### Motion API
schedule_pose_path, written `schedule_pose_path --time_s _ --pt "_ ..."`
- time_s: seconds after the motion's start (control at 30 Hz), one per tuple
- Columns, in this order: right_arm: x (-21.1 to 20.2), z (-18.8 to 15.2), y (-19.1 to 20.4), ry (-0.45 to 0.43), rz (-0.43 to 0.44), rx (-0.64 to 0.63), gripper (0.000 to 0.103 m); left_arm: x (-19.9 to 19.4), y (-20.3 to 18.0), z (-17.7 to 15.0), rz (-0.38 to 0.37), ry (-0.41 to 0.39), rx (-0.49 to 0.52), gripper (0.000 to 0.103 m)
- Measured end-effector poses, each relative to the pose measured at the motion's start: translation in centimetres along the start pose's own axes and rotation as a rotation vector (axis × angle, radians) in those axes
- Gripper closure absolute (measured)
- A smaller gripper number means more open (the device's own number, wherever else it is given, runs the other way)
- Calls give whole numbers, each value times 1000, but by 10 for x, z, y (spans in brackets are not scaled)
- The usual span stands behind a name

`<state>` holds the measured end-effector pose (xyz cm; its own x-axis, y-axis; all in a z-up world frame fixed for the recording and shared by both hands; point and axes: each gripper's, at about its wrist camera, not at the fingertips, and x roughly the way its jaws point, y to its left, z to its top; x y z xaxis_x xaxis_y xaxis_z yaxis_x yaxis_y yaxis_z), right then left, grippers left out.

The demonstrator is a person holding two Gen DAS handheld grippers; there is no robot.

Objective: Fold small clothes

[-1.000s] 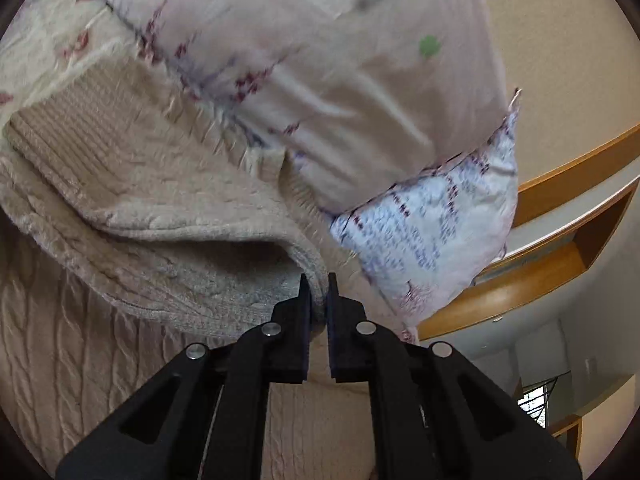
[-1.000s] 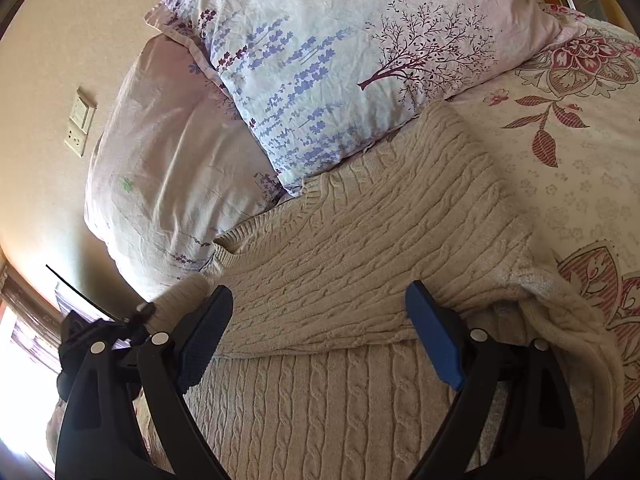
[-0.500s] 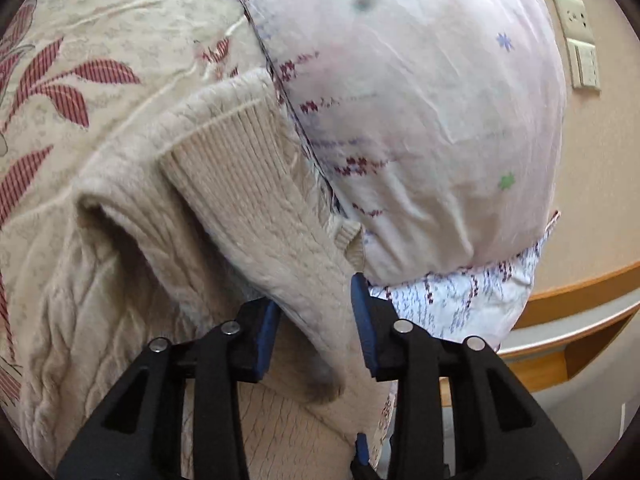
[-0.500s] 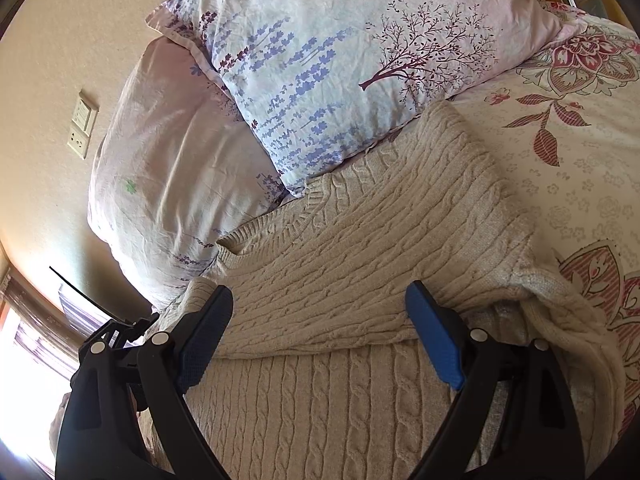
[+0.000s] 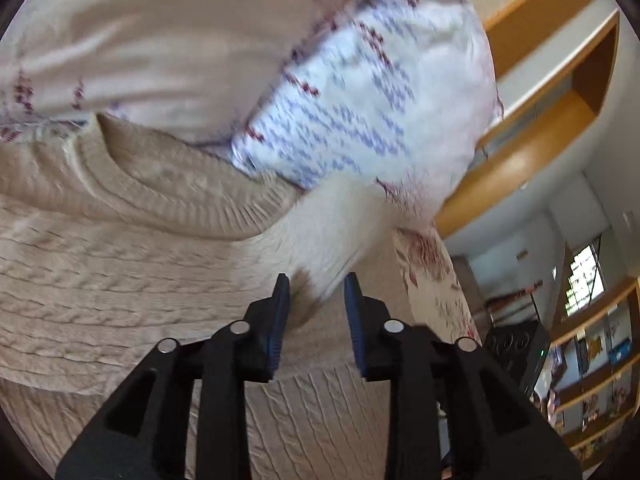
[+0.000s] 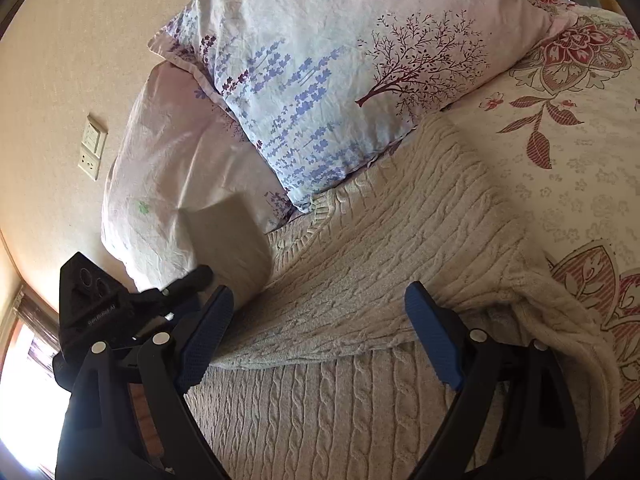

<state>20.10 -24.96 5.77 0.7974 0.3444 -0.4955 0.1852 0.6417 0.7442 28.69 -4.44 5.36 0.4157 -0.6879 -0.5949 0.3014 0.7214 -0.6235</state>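
Observation:
A cream cable-knit sweater (image 6: 400, 240) lies folded on the bed against the pillows. My left gripper (image 5: 316, 280) has one sleeve (image 5: 332, 232) between its jaws, which are opening. The pads still hold the knit. In the right wrist view that sleeve (image 6: 228, 240) stands lifted off the sweater's left side, with the left gripper (image 6: 200, 276) under it. The ribbed neckline and body of the sweater (image 5: 120, 260) fill the left of the left wrist view. My right gripper (image 6: 320, 292) hangs wide open over the sweater's near fold, with nothing between its fingers.
Two printed pillows (image 6: 320, 80) (image 6: 160, 180) lean on the wall behind the sweater. The floral bedspread (image 6: 560, 152) stretches to the right. A wall socket (image 6: 92, 152) sits at the left. A wooden headboard shelf (image 5: 540, 120) and room shelving (image 5: 592, 360) lie beyond the bed.
My left gripper, shut at the sweater's folded edge, widened around the sleeve and swung sideways, lifting the sleeve. The right gripper has stayed put, open.

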Motion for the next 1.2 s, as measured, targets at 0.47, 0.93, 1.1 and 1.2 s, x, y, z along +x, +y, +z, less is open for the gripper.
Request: schedule_pose_path --time_s 0.47,0.93,1.1,1.2 --pt "27 31 4 243 -77 71 54 -172 102 -36 583 -210 117 53" --pt "60 11 25 356 -162 -56 74 -150 149 -53 761 -110 123 48" --pt "66 15 40 311 -166 -124 94 -145 165 -51 755 -114 42 54" --pt "53 28 66 190 -162 -235 95 -147 169 -51 752 -125 28 55"
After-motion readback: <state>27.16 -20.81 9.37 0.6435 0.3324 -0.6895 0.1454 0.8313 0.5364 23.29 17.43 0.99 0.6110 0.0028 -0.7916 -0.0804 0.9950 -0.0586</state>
